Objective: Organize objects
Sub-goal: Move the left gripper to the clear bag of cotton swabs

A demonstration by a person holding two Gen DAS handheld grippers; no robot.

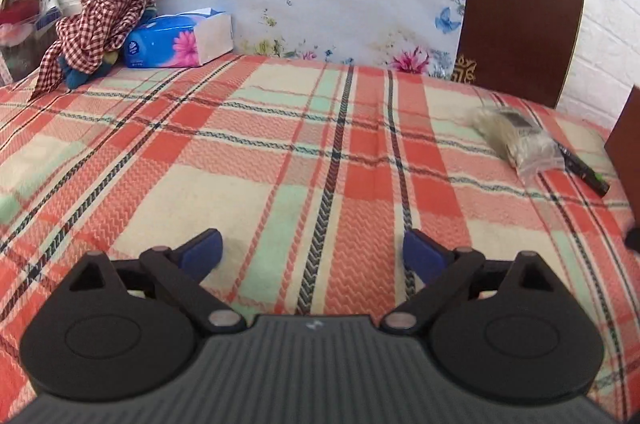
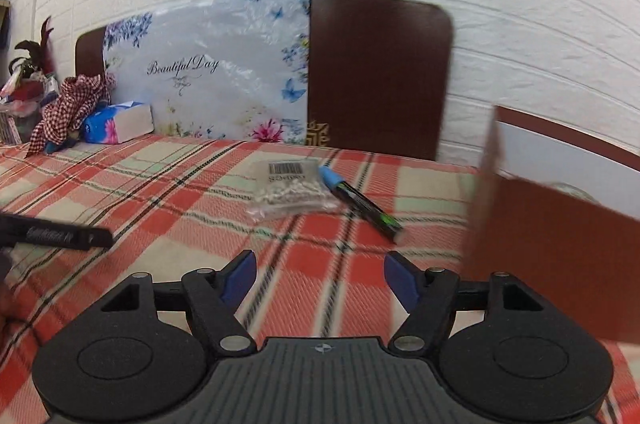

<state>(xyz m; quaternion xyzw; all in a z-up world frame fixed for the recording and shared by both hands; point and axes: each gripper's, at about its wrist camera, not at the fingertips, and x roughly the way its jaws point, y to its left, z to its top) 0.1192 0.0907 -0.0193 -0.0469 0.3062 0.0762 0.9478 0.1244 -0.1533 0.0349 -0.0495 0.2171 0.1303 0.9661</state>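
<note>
Blurred clear bag (image 2: 290, 190) beside marker (image 2: 360, 202) | left tool (image 1: 312, 252) spread, empty | right tool (image 2: 320, 276) spread, empty

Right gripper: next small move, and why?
Probably ease the right gripper forward toward the clear bag and the marker that touches its right edge. Both lie loose on the plaid blanket ahead of it, and its jaws stand open with nothing between them. The brown box beside it looks like the likely place for them.
</note>
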